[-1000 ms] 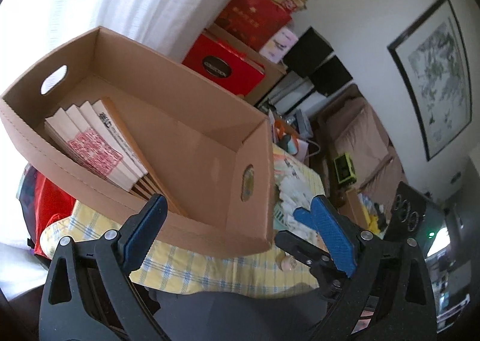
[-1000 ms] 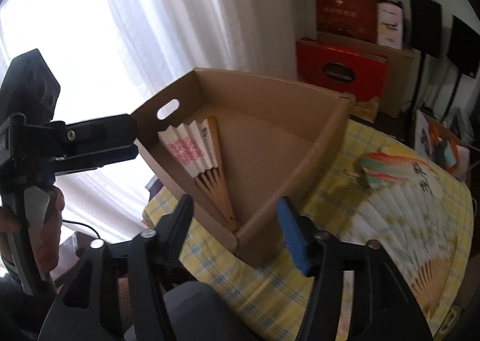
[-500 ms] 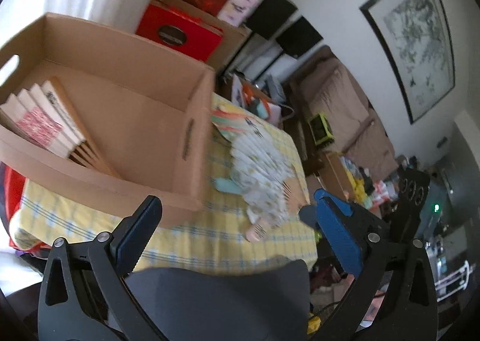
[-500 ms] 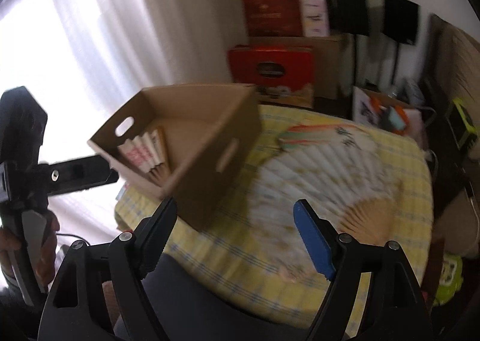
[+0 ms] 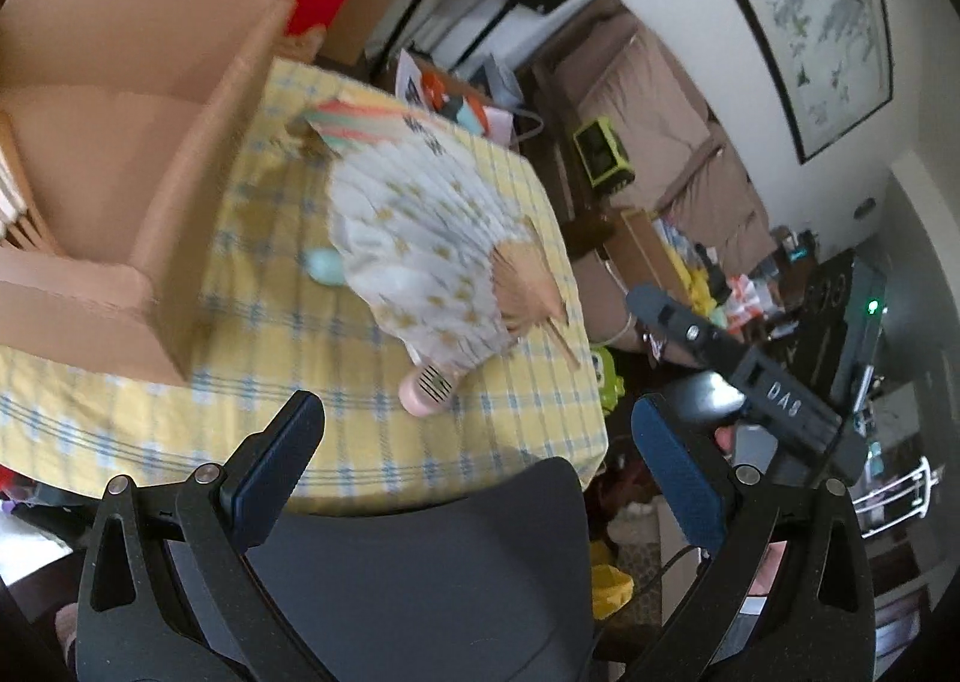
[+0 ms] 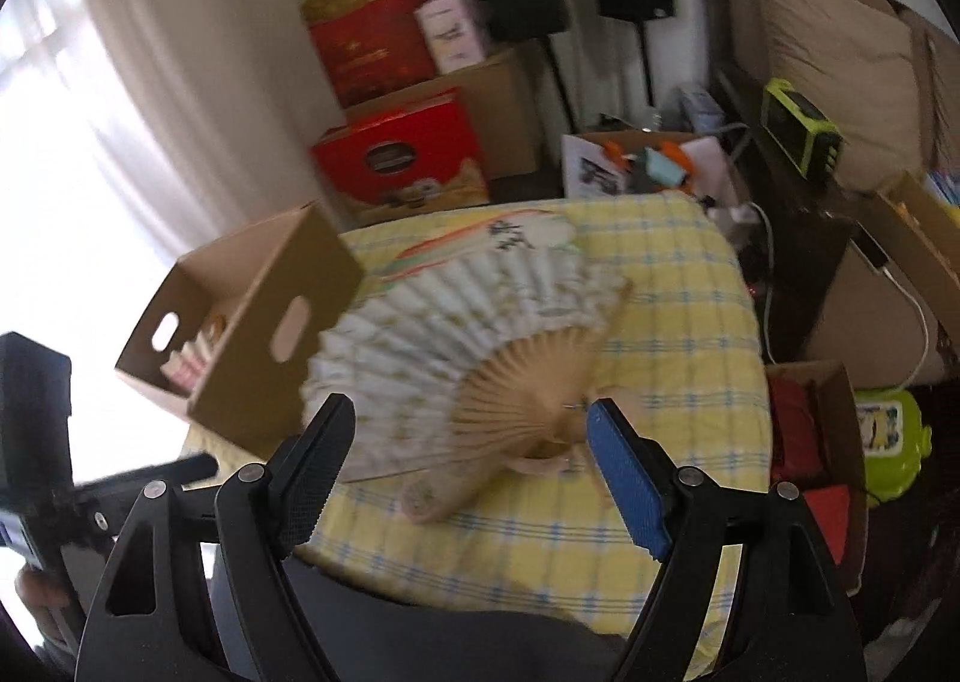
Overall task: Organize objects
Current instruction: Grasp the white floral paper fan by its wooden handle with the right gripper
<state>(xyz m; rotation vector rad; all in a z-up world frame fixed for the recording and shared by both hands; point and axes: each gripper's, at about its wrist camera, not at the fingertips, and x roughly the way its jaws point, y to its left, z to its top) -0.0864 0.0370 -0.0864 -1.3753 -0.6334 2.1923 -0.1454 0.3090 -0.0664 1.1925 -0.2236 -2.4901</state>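
Both grippers are wide apart and hold nothing. The left gripper (image 5: 474,466) and the right gripper (image 6: 468,466) hang near the big white paper fan (image 6: 456,334), spread open on the yellow checked table (image 6: 678,322). It likely needs folding next. Past the fan, the cardboard box (image 6: 264,322) holds one folded fan (image 6: 186,364).

Red gift boxes (image 6: 401,160) at twelve o'clock — a framed painting (image 5: 810,16) at two, a beige sofa (image 5: 660,106) beneath it.
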